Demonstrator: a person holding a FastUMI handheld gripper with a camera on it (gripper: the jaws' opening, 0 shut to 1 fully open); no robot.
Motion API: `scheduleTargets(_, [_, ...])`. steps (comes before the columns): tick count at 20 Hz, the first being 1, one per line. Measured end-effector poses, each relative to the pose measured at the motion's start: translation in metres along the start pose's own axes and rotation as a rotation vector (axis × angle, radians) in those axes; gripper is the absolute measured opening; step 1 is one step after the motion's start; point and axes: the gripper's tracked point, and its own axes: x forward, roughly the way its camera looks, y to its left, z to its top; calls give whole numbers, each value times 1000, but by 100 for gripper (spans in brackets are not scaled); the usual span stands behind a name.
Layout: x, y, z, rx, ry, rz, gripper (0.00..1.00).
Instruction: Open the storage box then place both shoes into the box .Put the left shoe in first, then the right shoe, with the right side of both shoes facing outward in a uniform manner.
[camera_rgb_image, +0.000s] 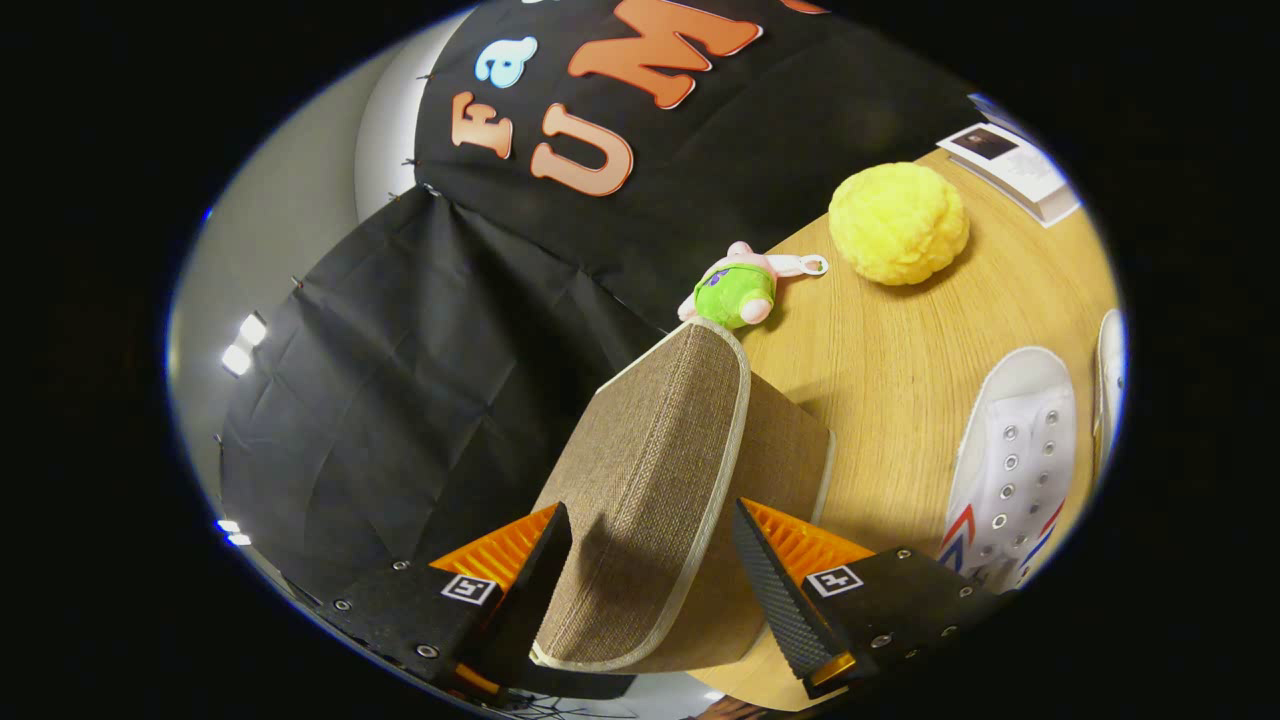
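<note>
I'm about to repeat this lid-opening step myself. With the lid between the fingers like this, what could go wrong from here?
1. The gripper stands open around the storage box lid; the right finger looks clear of it, so the raised lid may slip and drop shut.
2. Swinging the lid further could sweep the green plush toy lying just beyond it.
3. The white shoe lies close beside the box; shifting the box could nudge it.

A wooden table (890, 370) carries a storage box (690, 470), white shoes (1010, 470), yellow ball (898, 223) — plus plush toy (740, 288), booklet (1010, 165).
</note>
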Motion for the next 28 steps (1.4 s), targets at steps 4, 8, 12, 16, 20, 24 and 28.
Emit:
scheduleTargets(4, [12, 0, -4, 89, -9, 59, 96])
scheduleTargets(8, [10, 4, 3, 123, -31, 108, 96])
scheduleTargets(12, [-7, 23, 26, 170, -83, 189, 94])
scheduleTargets(16, [-19, 44, 32, 134, -101, 273, 75])
scheduleTargets(20, [-8, 49, 20, 92, -69, 264, 57])
scheduleTargets(24, [0, 17, 17, 110, -63, 119, 27])
scheduleTargets(28, [-7, 26, 25, 148, -76, 123, 10])
